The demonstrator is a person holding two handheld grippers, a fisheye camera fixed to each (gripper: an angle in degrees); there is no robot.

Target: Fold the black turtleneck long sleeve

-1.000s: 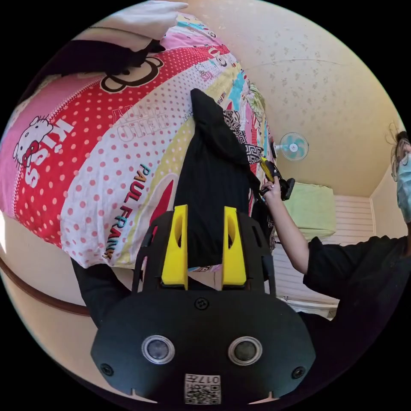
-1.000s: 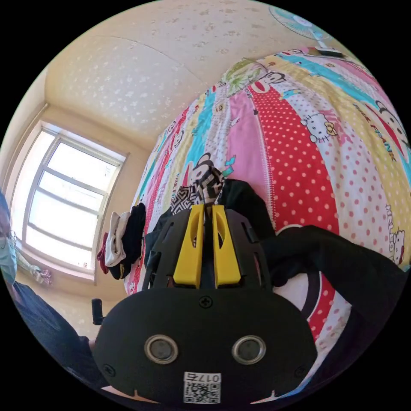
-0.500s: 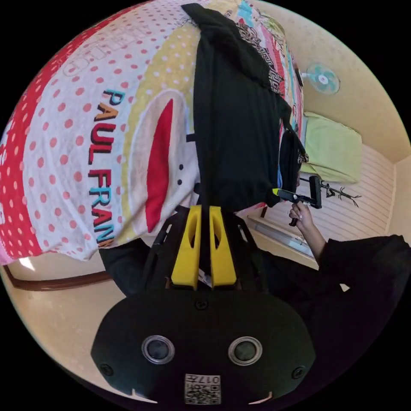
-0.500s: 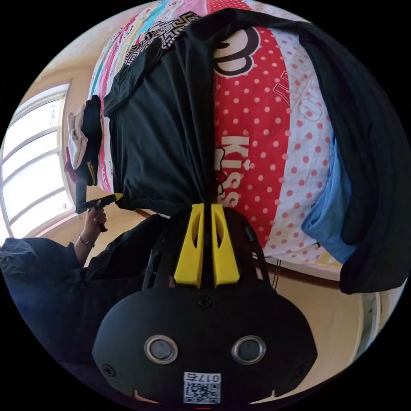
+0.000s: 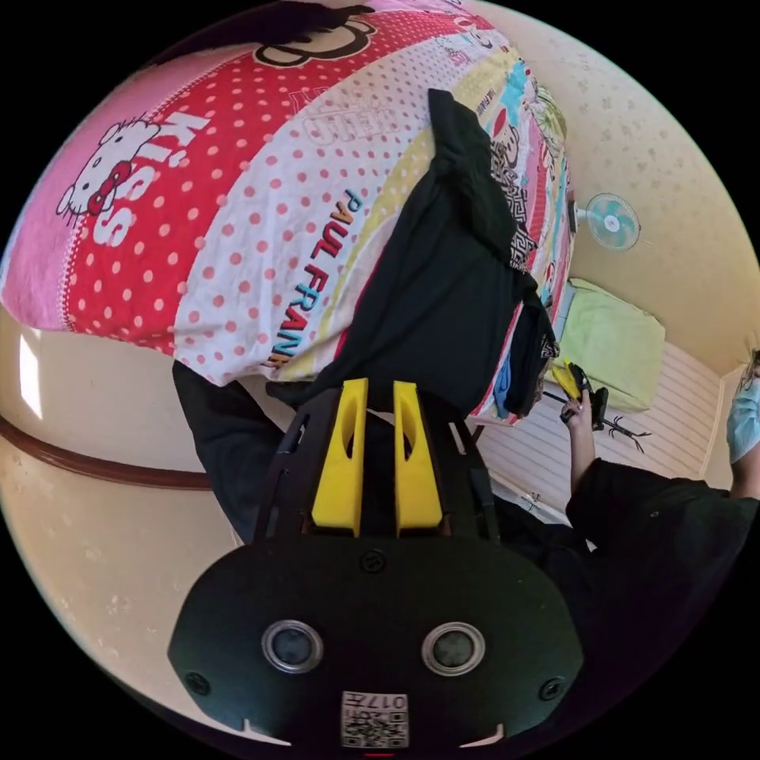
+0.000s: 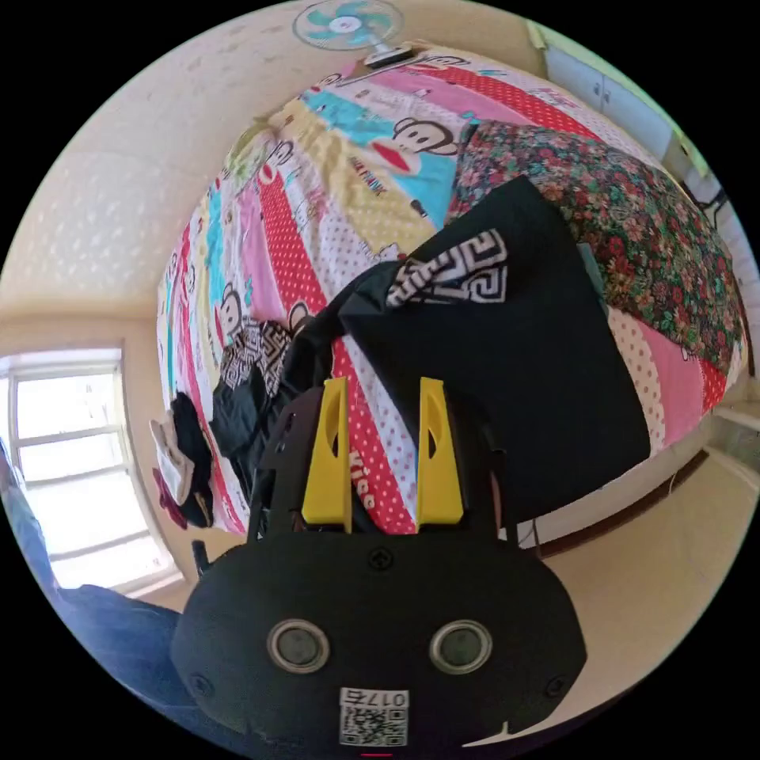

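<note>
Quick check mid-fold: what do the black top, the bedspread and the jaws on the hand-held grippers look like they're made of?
Black top: soft matte cloth, likely a knit; it drapes limply over the bed edge, though no weave shows. Bedspread: printed woven cloth, probably cotton, matte with small wrinkles. Jaws: hard yellow plastic, smooth with a slight sheen and moulded slots, on the left hand-held gripper and the right hand-held gripper.

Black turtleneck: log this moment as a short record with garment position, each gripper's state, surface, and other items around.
garment: black turtleneck lies spread on the bed, lower edge hanging over the side
left gripper: fingers slightly apart at the garment's edge; grip cannot be told
right gripper: fingers open, nothing between them
surface: cartoon-print bedsheet
nearby: black folded garment with patterned collar; floral cloth; pile of clothes; fan
</note>
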